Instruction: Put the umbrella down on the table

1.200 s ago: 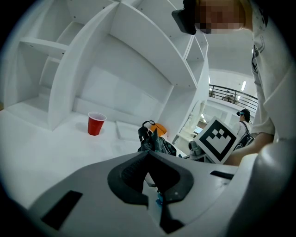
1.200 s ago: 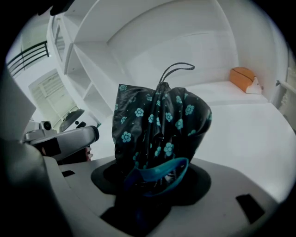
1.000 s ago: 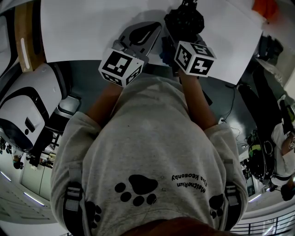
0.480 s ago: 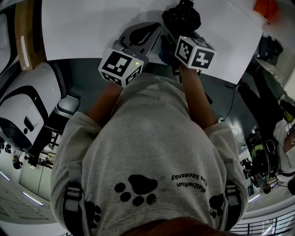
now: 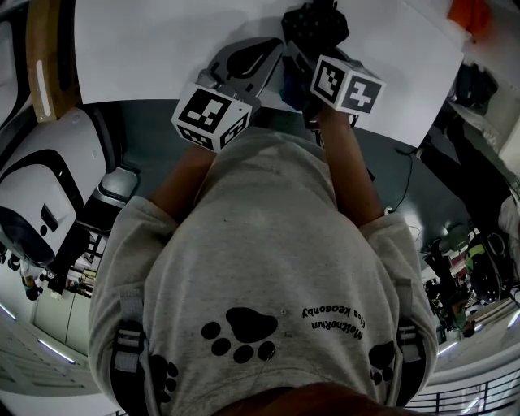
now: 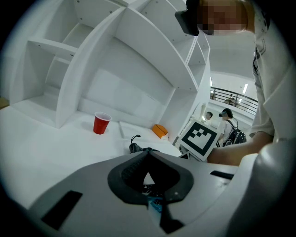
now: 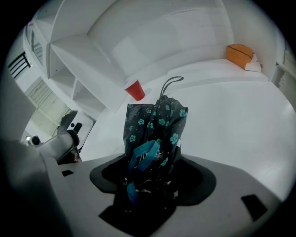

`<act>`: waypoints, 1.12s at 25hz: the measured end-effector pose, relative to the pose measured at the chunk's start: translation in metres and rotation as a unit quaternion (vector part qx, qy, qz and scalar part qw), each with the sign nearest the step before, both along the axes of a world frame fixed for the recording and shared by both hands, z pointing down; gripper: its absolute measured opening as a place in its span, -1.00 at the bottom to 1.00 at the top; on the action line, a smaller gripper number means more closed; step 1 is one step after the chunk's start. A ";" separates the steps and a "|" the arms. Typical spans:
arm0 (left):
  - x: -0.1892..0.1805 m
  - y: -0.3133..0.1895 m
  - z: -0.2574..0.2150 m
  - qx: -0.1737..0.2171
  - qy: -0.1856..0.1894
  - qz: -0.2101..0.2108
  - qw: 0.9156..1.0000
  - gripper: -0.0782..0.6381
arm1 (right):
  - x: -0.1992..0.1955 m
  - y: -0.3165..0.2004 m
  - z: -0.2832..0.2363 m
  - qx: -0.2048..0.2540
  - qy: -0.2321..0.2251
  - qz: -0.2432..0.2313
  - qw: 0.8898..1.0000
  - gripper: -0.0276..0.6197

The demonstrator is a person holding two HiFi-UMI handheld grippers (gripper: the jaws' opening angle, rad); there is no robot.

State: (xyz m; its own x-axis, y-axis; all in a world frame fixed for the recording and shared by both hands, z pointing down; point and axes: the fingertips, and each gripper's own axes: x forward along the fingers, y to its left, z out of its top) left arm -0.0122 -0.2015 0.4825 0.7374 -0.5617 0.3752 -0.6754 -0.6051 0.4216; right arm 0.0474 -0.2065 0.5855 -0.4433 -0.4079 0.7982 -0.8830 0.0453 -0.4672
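Observation:
A folded dark umbrella (image 7: 155, 125) with teal flowers and a teal strap stands up between my right gripper's (image 7: 152, 178) jaws, its loop cord at the top. The jaws are opening, though their pads still hold the umbrella's lower end. In the head view the umbrella (image 5: 315, 24) is over the white table (image 5: 162, 49), just beyond the right gripper's marker cube (image 5: 345, 85). My left gripper (image 5: 244, 61) rests at the table's near edge, to the left of the right one. Its jaws (image 6: 148, 178) are shut with nothing clearly held. From there the umbrella (image 6: 141, 149) peeks over them.
A red cup (image 6: 101, 123) stands on the table near white shelving (image 6: 69, 60) at the back. An orange object (image 6: 160, 131) lies farther right. White machines and clutter stand on the floor around the person.
The right gripper has shifted slightly farther over the table and rolled a little, carrying the umbrella with it. The left gripper has stayed still.

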 end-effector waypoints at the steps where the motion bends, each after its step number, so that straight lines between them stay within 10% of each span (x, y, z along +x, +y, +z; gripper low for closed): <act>1: 0.000 0.000 0.000 0.000 0.000 0.000 1.000 -0.73 | 0.000 0.000 0.000 -0.003 -0.001 -0.001 1.000 0.00; 14: 0.003 0.003 0.003 -0.002 0.004 0.002 1.000 -0.73 | 0.014 0.013 -0.013 -0.003 0.014 -0.015 1.000 0.12; 28: 0.016 0.017 -0.040 0.039 0.009 0.002 0.999 -0.73 | 0.013 0.012 -0.106 0.169 0.016 -0.043 0.985 0.11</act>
